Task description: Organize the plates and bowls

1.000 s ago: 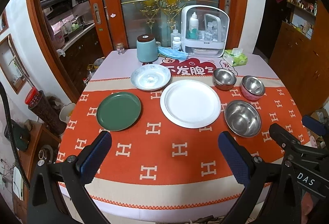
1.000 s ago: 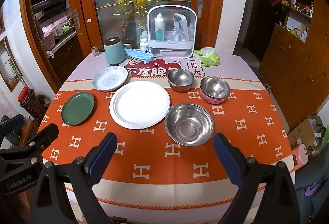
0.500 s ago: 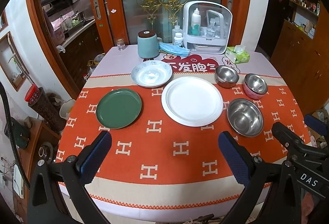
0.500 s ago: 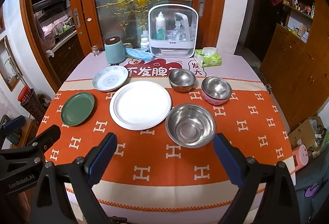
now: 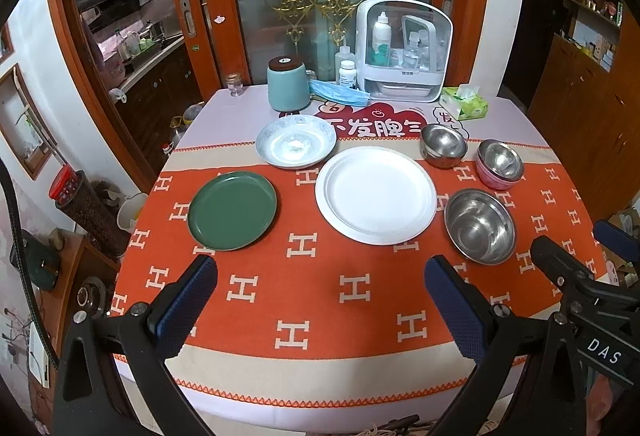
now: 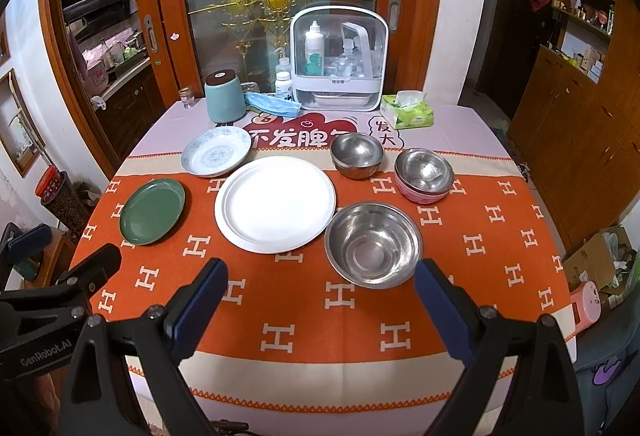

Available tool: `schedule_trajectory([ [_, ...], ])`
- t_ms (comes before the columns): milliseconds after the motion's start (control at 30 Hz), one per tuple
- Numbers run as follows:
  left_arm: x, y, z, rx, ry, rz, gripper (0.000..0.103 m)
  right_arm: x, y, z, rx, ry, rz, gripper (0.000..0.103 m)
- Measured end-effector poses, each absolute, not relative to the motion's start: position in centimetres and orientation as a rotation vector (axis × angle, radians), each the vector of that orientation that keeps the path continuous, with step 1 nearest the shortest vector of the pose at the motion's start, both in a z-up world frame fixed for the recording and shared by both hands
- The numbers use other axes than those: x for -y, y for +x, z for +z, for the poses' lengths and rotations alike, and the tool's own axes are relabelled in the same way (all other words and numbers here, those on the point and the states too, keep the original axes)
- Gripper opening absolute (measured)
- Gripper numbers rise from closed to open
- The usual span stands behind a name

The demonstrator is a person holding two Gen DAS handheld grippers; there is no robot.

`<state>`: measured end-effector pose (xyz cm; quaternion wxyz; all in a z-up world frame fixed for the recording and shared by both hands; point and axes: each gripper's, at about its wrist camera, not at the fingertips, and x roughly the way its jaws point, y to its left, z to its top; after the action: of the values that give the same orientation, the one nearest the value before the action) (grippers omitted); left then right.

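the left gripper point(image 5: 320, 300) body reads "genrobot.ai" in the right wrist view; the right gripper point(image 6: 320, 300) body reads "das" in the left wrist view. both hover above the table's point(image 6: 304, 320) near edge, jaws wide, holding nothing. mid-table lie a green plate point(image 6: 152, 211), white plate point(image 6: 275, 204) and large steel bowl point(image 6: 373, 244) (left to right); behind them a patterned plate point(image 6: 216, 156), small steel bowl point(image 6: 357, 155) and pink-sided bowl point(image 6: 424, 175).

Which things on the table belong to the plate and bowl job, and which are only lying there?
Job: green plate, white plate, patterned plate, large steel bowl, small steel bowl, pink bowl.

Lying about: blue canister, face mask, tissue pack, storage box.
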<state>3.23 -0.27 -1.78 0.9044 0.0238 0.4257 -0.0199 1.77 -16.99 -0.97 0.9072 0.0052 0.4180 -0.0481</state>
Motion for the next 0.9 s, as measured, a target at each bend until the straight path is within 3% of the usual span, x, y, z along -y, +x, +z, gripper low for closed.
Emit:
schedule_trajectory([
  [900,0.0,4.4,-1.7,-0.896,0.047,-0.064,0.102,17.0,2.3,-1.3,-0.874,0.024,-0.087,0.095],
])
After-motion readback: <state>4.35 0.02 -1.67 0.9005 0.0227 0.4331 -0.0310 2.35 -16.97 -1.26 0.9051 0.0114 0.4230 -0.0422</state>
